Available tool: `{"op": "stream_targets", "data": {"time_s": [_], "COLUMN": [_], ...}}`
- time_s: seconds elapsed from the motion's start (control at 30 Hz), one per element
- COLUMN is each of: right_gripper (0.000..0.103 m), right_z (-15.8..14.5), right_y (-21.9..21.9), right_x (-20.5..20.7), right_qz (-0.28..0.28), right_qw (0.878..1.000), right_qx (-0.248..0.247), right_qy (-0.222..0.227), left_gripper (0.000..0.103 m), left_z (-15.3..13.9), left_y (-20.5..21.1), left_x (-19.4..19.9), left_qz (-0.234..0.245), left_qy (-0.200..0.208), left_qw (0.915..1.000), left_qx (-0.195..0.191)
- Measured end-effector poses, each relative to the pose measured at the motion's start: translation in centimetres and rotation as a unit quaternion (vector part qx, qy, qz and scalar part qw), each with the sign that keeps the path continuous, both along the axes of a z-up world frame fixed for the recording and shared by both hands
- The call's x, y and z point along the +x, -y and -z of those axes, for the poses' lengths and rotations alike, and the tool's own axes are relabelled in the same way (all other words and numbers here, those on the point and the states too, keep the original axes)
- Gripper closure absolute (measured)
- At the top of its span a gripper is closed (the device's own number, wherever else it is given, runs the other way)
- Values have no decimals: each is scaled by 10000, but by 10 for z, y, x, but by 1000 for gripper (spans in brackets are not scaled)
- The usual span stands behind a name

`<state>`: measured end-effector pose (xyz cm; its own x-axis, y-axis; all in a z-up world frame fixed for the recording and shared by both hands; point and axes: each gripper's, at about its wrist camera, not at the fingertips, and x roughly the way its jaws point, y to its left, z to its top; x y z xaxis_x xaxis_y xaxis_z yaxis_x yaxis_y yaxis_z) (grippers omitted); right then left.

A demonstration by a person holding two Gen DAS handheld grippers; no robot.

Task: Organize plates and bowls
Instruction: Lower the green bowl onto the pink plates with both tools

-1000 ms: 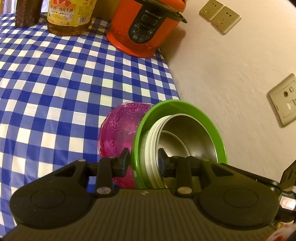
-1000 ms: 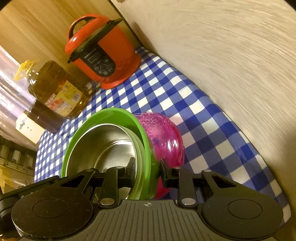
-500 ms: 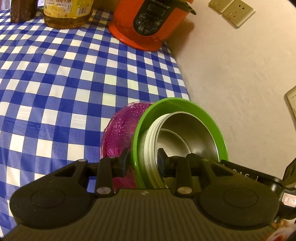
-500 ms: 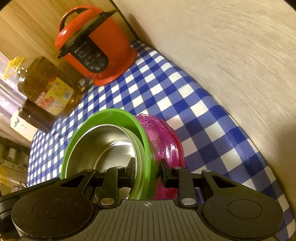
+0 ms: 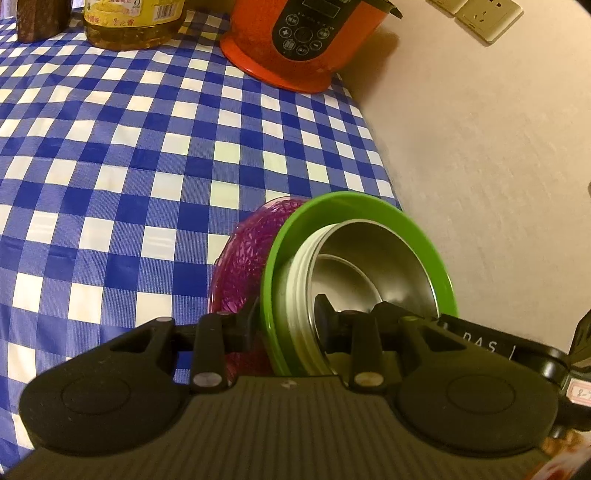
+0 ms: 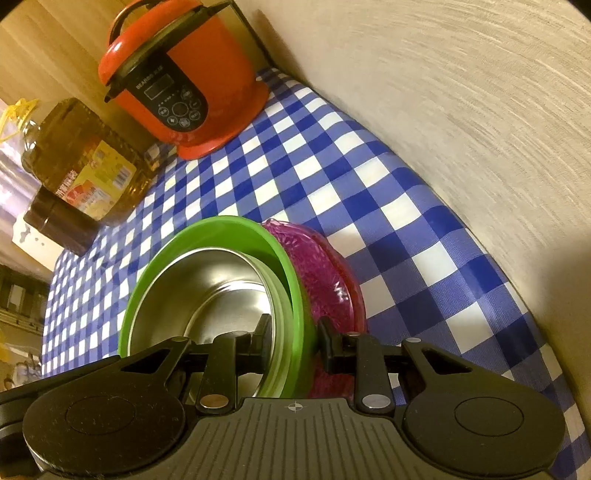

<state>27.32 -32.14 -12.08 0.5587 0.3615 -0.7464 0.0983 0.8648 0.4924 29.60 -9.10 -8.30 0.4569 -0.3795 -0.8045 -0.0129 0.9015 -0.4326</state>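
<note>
1. Since a second ago, both views had sunk closer to the checked cloth: the red cooker slid up toward the top edge in the left wrist view and swelled larger in the right one, while the stack of bowls kept its place between the jaws.

2. Left wrist view: the left gripper (image 5: 284,325) was clamped on the near rim of the nested stack, one pad outside against the green bowl (image 5: 354,201) and the other inside against the steel bowl (image 5: 384,262). A white ribbed bowl (image 5: 295,291) sat sandwiched between green and steel. The purple bowl (image 5: 243,254) cupped the outside of the stack, facing the tabletop (image 5: 110,147). The whole stack was tipped on edge, just beside the beige wall (image 5: 480,147). Far back stood the red cooker (image 5: 306,33), an oil bottle (image 5: 129,22) and a dark jar (image 5: 40,18); wall sockets (image 5: 487,14) showed top right.

3. Right wrist view: the right gripper (image 6: 293,343) pinched the same stack, its inner pad on the steel bowl (image 6: 214,291), its outer pad against the purple bowl (image 6: 325,273), with the green bowl (image 6: 221,225) rim between them. The stack hung tilted over the tabletop (image 6: 369,192), near the wall (image 6: 461,92). Whether it touched the cloth I could not tell. The cooker (image 6: 184,81), oil bottle (image 6: 77,162) and dark jar (image 6: 62,225) lined the far side.
</note>
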Motion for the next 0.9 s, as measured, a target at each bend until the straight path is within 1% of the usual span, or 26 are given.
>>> {"op": "stream_targets", "data": {"time_s": [0.27,0.43,0.5,0.53,0.57,0.6,0.63,0.7,0.77,0.83,0.9], "right_gripper": [76,76,76,75,73,72,69,61,50,45,43], "right_z": [1,3,3,2,1,0,-2,-8,-15,-22,-30], "right_y": [-4,-4,-4,-4,-3,-2,-1,-1,0,1,2], "right_x": [4,6,6,5,4,3,0,-4,-9,-17,-27], "right_qz": [-148,-207,-230,-235,-232,-218,-214,-229,-223,-177,-122], "right_qw": [9998,9996,9996,9995,9995,9995,9994,9989,9982,9975,9966], "right_qx": [-124,-161,-157,-148,-129,-111,-93,-56,-69,-124,-142], "right_qy": [23,79,103,123,152,191,245,415,546,672,799], "left_gripper": [74,75,73,70,65,64,63,57,51,46,43], "left_z": [1,-3,-6,-7,-9,-12,-15,-21,-27,-33,-39], "left_y": [1,2,-1,-3,-4,-6,-8,-12,-17,-22,-28], "left_x": [3,3,1,0,-2,-3,-6,-11,-19,-28,-37], "left_qz": [69,139,101,85,58,27,-1,-39,-98,-152,-244], "left_qy": [39,200,282,343,393,443,490,602,742,876,1020], "left_qw": [9999,9995,9994,9992,9991,9989,9987,9982,9972,9960,9944], "left_qx": [97,204,168,162,169,157,117,25,-35,-96,-109]}}
